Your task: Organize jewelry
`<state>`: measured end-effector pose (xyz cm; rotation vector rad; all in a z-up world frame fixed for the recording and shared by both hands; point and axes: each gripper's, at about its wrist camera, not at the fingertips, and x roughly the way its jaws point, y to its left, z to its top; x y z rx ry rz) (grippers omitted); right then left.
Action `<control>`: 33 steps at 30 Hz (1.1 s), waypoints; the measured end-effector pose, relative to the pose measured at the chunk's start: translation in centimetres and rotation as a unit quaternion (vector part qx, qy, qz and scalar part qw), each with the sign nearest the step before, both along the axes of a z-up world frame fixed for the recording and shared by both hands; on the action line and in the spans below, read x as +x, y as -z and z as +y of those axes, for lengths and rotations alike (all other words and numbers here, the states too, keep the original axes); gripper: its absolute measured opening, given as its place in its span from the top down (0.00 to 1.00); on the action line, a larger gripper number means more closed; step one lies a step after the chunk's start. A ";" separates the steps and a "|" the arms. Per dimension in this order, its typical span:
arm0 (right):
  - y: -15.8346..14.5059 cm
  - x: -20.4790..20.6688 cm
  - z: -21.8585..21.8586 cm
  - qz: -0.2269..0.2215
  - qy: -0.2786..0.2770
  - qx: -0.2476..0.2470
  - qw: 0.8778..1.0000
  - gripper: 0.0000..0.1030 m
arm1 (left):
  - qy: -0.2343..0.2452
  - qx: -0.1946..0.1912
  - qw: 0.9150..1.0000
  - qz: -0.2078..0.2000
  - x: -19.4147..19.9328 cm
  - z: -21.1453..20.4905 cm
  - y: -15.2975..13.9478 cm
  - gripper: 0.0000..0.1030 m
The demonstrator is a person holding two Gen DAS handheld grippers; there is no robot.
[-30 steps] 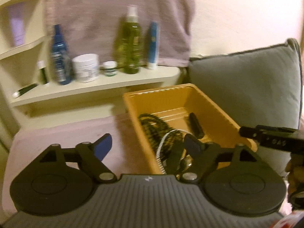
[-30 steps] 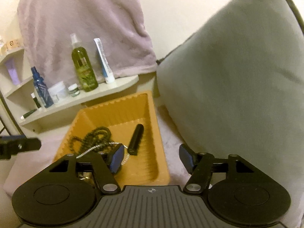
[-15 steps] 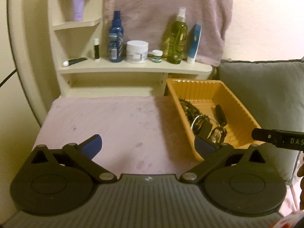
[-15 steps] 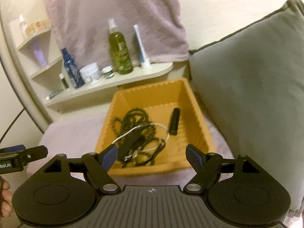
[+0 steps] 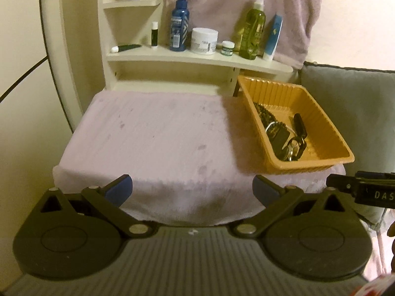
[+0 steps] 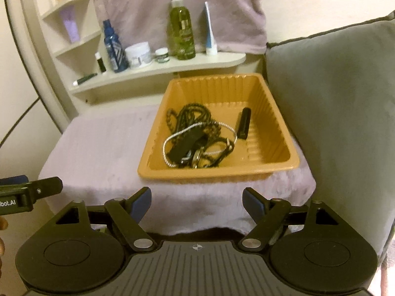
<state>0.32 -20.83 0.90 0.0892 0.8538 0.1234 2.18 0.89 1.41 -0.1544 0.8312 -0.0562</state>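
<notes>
Both grippers, left and right, hang spread and empty, near the orange tray. All jewelry lies tangled inside, so sorting looks done or unstarted. Next, if anything: reach in, pinch one piece.

A pale shelf carries a blue spray bottle, a white jar, a small green-labelled jar, a green spray bottle and a blue-and-white tube at its right end. A mauve towel hangs behind; a grey cushion stands right.

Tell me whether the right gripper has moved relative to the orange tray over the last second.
Yes. The right gripper has backed away from the orange tray; its open fingers now sit short of the near rim instead of over it.
</notes>
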 end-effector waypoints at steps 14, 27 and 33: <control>-0.1 -1.3 1.2 0.008 -0.009 -0.009 1.000 0.22 | -0.018 0.008 0.999 0.027 -1.8 -0.1 0.4 0.00; -0.3 -1.7 1.8 0.002 -0.016 -0.016 1.000 0.22 | -0.019 0.024 0.999 0.018 -2.3 -0.8 -0.3 0.00; -0.3 -1.7 2.0 0.002 -0.019 -0.016 1.000 0.22 | -0.009 0.031 0.999 0.008 -2.4 -1.4 -0.7 0.00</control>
